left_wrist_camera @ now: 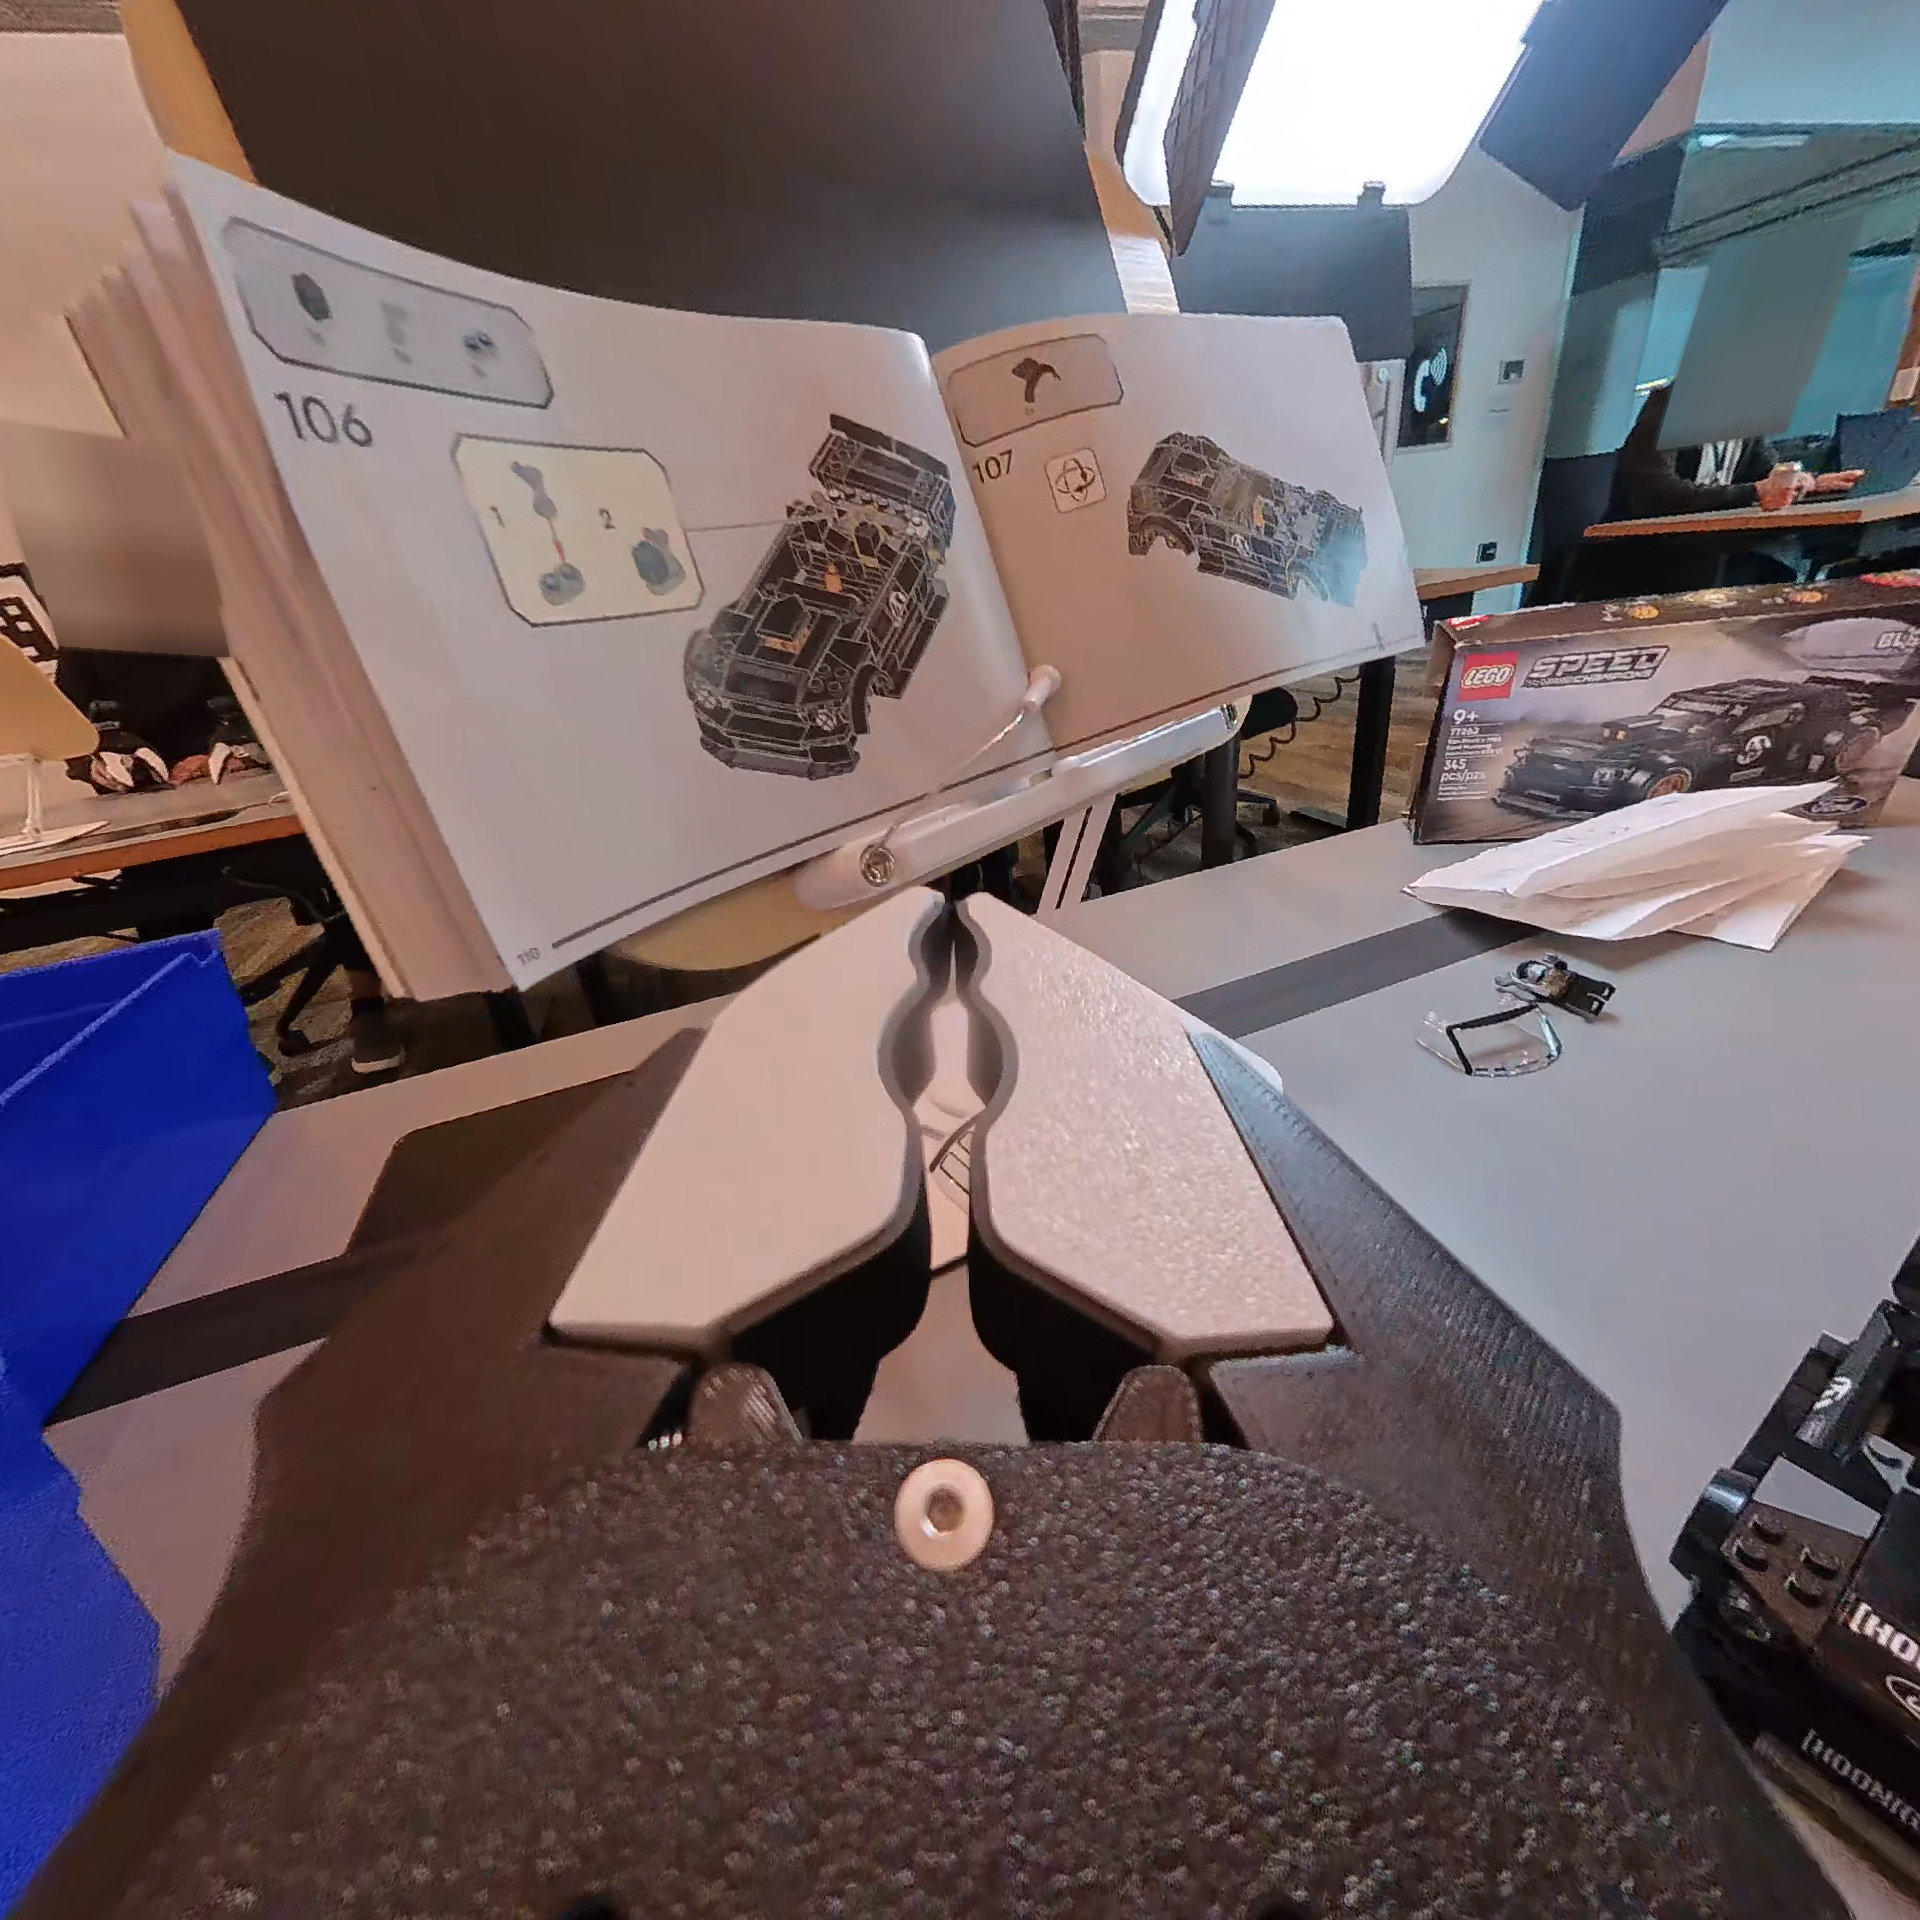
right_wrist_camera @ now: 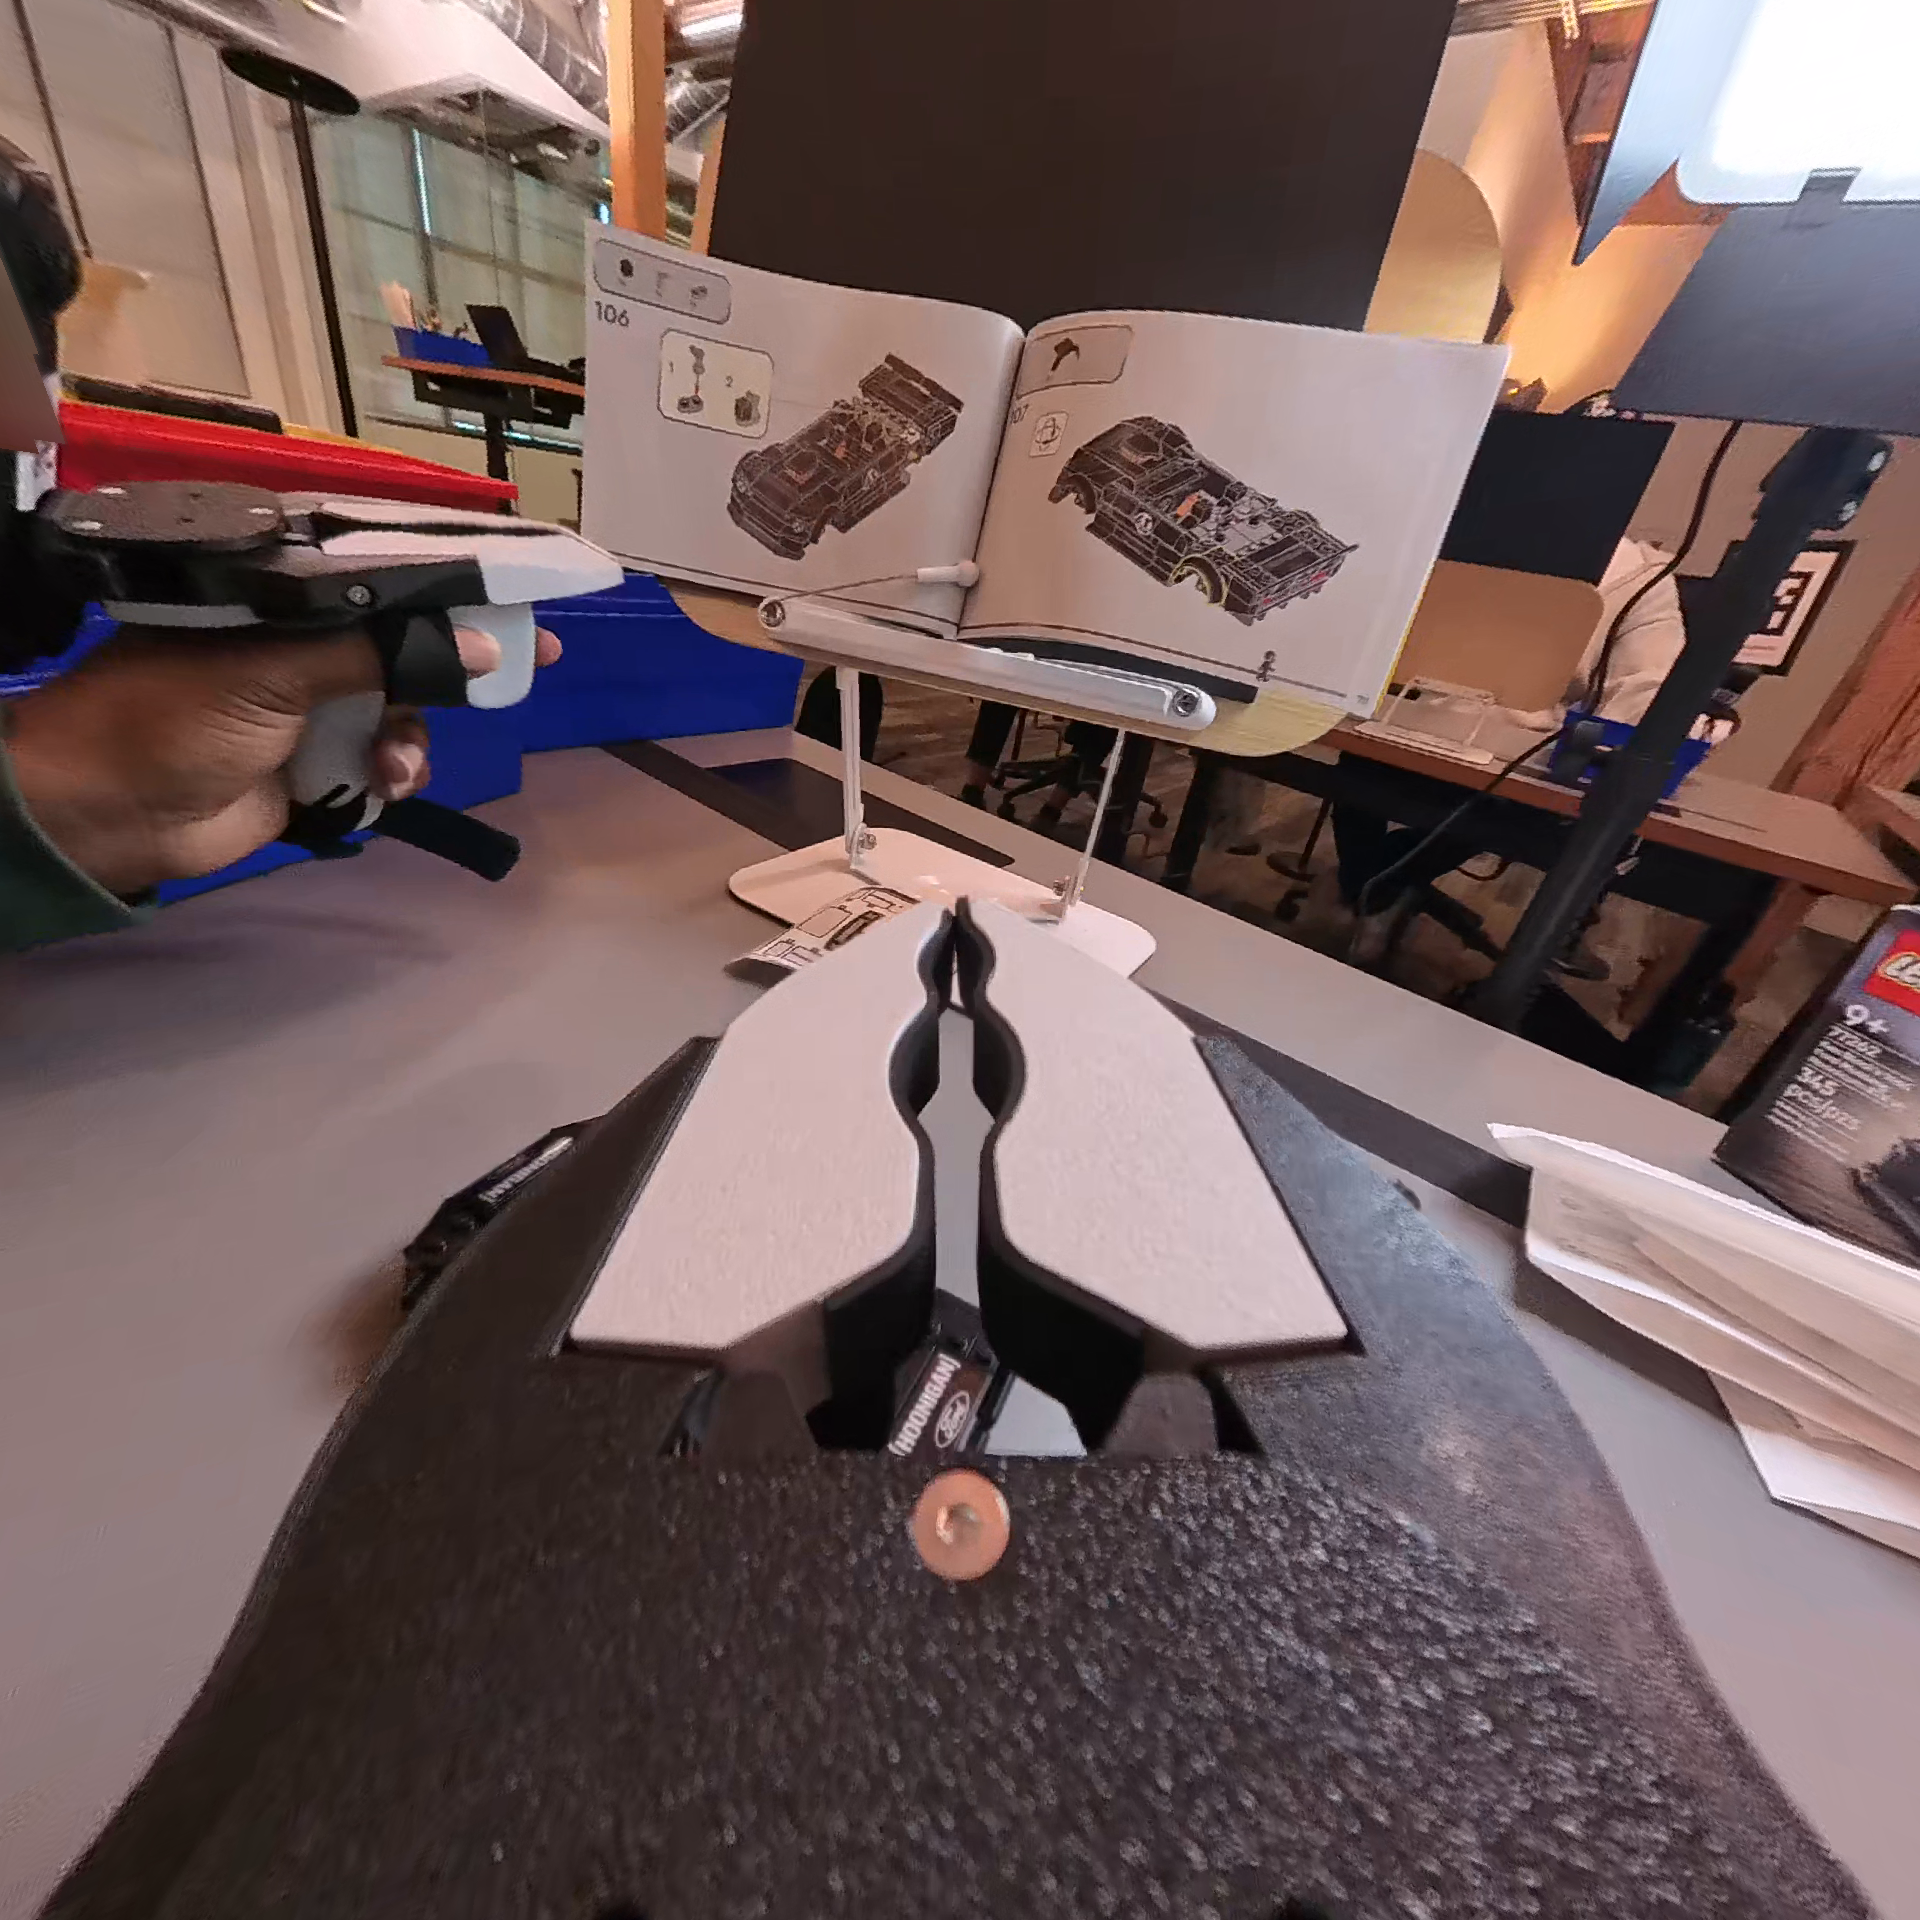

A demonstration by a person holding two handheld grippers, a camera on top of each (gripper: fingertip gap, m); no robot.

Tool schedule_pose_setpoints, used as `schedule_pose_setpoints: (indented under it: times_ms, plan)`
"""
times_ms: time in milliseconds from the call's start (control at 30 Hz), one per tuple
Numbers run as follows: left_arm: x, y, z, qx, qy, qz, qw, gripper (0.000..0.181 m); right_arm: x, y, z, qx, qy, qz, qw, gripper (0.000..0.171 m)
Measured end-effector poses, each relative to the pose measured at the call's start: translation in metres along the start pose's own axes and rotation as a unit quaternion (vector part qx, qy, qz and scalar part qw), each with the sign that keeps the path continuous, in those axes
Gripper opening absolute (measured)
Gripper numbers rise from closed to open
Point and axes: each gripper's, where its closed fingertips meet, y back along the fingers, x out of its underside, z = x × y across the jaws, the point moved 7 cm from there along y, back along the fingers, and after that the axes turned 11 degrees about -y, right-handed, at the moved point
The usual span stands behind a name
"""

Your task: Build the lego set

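The black Lego car (left_wrist_camera: 1829,1558) sits on the grey table (left_wrist_camera: 1558,1195) at the right edge of the left wrist view. In the right wrist view it lies under my right gripper (right_wrist_camera: 954,920) and shows only through the gap between the fingers, as a stickered black part (right_wrist_camera: 935,1413), and at the left side (right_wrist_camera: 509,1184). The right gripper is shut with nothing between its tips. My left gripper (left_wrist_camera: 951,914) is shut and empty, held above the table and pointing at the open instruction booklet (left_wrist_camera: 644,582). It also shows in the right wrist view (right_wrist_camera: 592,566), held in a hand.
The booklet rests on a white stand (right_wrist_camera: 987,665) at the table's far edge. A small dark Lego piece (left_wrist_camera: 1553,982) and a clear windscreen piece (left_wrist_camera: 1486,1039) lie on the table. White paper bags (left_wrist_camera: 1662,873) and the set's box (left_wrist_camera: 1683,707) are at the right. Blue bins (left_wrist_camera: 114,1091) stand at the left. The gap from one gripper's tips to the other's is roughly 25 centimetres. My right gripper is the nearer one to the black Lego car (left_wrist_camera: 1829,1558): about 15 centimetres, against 20 centimetres.
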Motion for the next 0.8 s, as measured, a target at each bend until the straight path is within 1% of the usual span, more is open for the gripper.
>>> schedule_pose_setpoints:
  times_ms: [167,633,733,800]
  plan:
    - [0.003,-0.001,-0.002,0.009,-0.009,0.004,1.000,0.000,0.005,-0.002,0.004,-0.003,0.008,0.015,1.000,0.000]
    - [0.002,0.002,0.009,-0.007,-0.002,-0.004,1.000,0.000,0.007,-0.004,0.002,0.004,-0.007,0.019,1.000,0.000]
    - [-0.011,0.006,0.007,0.002,0.010,-0.012,1.000,0.000,0.006,-0.003,0.001,0.008,-0.007,0.017,1.000,0.000]
    - [-0.036,0.015,0.007,0.013,0.025,-0.034,0.999,0.000,0.005,-0.003,-0.001,0.014,0.000,0.014,1.000,0.000]
